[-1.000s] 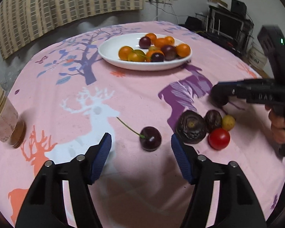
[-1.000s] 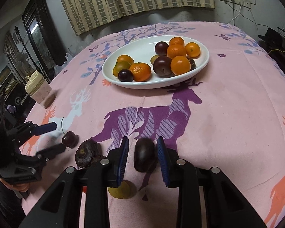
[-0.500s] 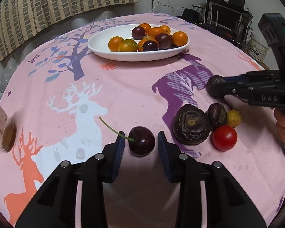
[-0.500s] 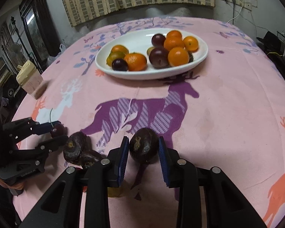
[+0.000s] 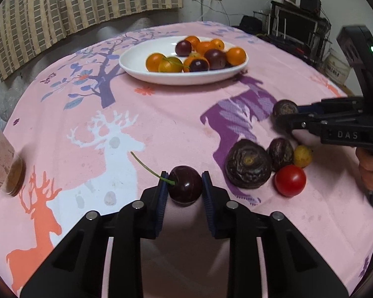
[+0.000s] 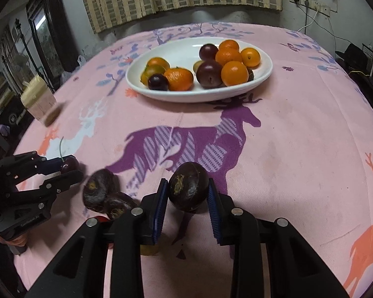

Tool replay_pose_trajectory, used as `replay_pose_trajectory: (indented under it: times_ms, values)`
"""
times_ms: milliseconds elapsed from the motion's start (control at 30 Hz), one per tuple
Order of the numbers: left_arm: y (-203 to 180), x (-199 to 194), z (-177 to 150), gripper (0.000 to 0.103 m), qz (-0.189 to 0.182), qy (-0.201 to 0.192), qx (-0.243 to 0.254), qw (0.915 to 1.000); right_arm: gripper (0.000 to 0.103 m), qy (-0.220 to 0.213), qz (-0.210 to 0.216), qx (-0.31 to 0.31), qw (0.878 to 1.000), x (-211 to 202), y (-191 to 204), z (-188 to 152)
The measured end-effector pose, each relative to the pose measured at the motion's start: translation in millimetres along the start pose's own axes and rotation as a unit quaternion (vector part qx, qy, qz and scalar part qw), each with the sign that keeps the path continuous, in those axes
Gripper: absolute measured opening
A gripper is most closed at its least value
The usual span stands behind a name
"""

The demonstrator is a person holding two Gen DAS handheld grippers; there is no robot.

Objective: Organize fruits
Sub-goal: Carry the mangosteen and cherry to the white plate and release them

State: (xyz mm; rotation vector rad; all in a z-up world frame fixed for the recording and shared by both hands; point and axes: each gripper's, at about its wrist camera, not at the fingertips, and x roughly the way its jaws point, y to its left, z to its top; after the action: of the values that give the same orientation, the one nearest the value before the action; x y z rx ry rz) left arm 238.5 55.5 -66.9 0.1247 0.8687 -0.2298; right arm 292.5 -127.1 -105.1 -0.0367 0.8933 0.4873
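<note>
Left tongs [image 5: 183,190] pinch a glossy cherry [image 5: 185,185], right tongs [image 6: 185,196] – stamped "DAS" – clamp a wrinkled passionfruit [image 6: 188,189] above pink deer-print cloth [image 6: 298,134].

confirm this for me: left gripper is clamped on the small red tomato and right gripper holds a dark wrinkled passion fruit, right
Not quite. The left gripper is clamped on the dark red cherry with a green stem, as the left wrist view shows; the small red tomato lies loose. The right gripper does hold a dark wrinkled passion fruit.
</note>
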Motion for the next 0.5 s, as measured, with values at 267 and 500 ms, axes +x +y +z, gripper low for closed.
replay_pose_trajectory:
  times_ms: [267, 500]
  values:
    - [11.3, 4.4, 87.9, 0.027, 0.002, -0.036, -0.004, 0.9993, 0.032, -0.093, -0.003, 0.016, 0.996, -8.7, -11.9, 64.9]
    - [19.0, 74.6, 187.3, 0.026, 0.023, -0.035, -0.047, 0.998, 0.032, -0.106, 0.008, 0.048, 0.993, 46.4, -38.3, 135.7]
